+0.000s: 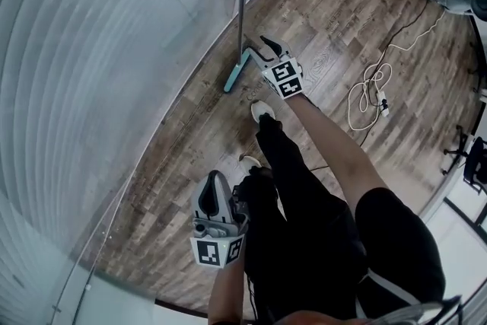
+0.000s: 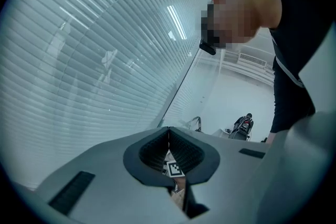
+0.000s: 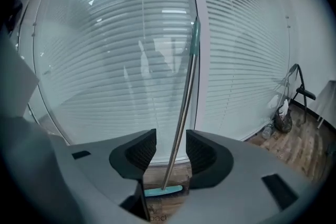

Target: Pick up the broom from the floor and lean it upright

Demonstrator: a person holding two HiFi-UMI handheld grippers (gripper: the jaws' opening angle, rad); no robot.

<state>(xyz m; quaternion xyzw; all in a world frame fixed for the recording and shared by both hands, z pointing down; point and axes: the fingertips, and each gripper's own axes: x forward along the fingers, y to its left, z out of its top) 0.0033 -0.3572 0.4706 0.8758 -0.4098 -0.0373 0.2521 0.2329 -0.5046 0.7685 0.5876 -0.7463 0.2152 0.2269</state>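
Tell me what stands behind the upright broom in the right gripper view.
Behind the broom is a wall of closed slatted blinds, with a pale vertical frame post just beside the handle. The blinds hide whatever lies beyond them.

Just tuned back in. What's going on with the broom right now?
The broom is standing up: its head sits on the floor and its handle leans against the glass wall. The right gripper is open, and the handle shows in the gap between its jaws but is not clamped. The left gripper is shut and empty, held back beside the person's leg.
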